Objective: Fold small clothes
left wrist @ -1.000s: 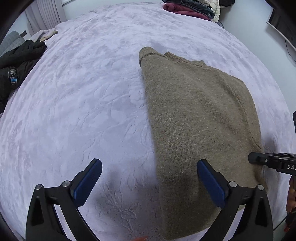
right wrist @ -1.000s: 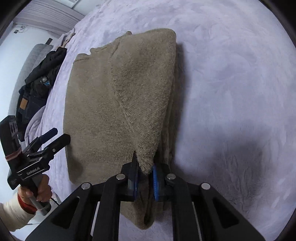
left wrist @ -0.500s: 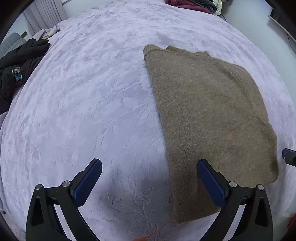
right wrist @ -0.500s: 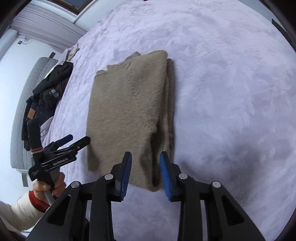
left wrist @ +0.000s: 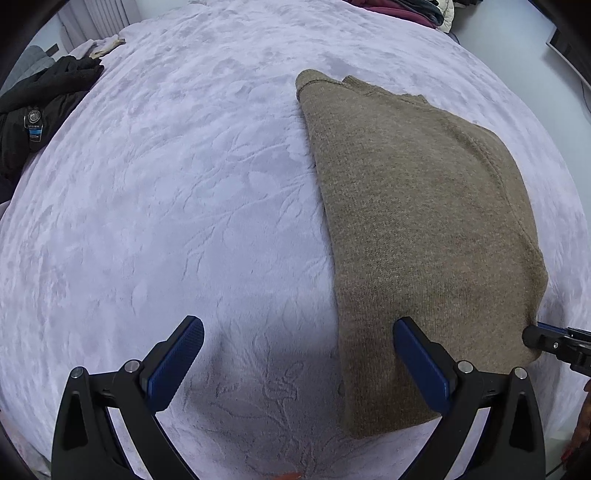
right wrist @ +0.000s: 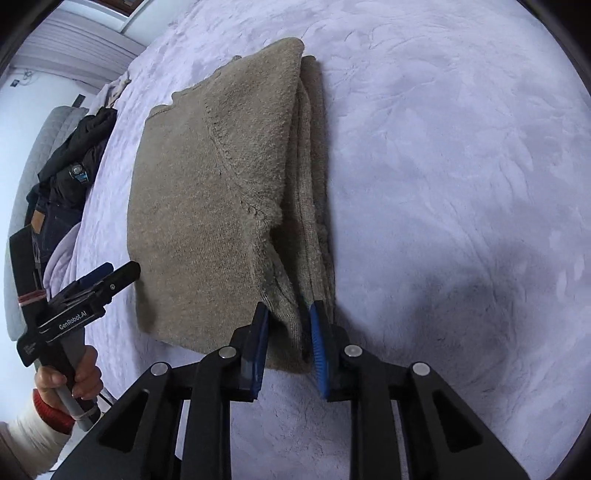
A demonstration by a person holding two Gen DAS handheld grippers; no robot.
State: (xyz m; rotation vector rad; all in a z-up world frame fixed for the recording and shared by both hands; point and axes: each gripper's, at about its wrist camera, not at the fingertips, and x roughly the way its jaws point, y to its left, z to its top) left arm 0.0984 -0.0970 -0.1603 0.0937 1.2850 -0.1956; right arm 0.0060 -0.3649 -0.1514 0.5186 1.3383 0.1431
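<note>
A brown knitted sweater point(left wrist: 417, 229) lies folded lengthwise on the lilac bed cover point(left wrist: 177, 192). My left gripper point(left wrist: 297, 325) hangs wide open above the cover, holding nothing. Its right finger point(left wrist: 421, 362) is over the sweater's near left edge. In the right wrist view the sweater point(right wrist: 207, 206) shows stacked layers along its right side. My right gripper point(right wrist: 288, 308) stands a little open at the near right corner. The folded edge sits loosely between its pads, not squeezed. The left gripper point(right wrist: 120, 267) shows at the left, held by a hand point(right wrist: 81, 373).
A black jacket point(left wrist: 40, 107) and jeans point(right wrist: 40, 221) are heaped at the bed's left side. More clothes point(left wrist: 406, 11) are piled at the far edge, and a pale cloth point(left wrist: 105, 42) lies at the far left. Floor shows beyond the right edge.
My right gripper let go of the sweater's edge and opened, drew back, then came in close again at the near corner. The sweater dropped flat. The left gripper stayed open and barely moved.
</note>
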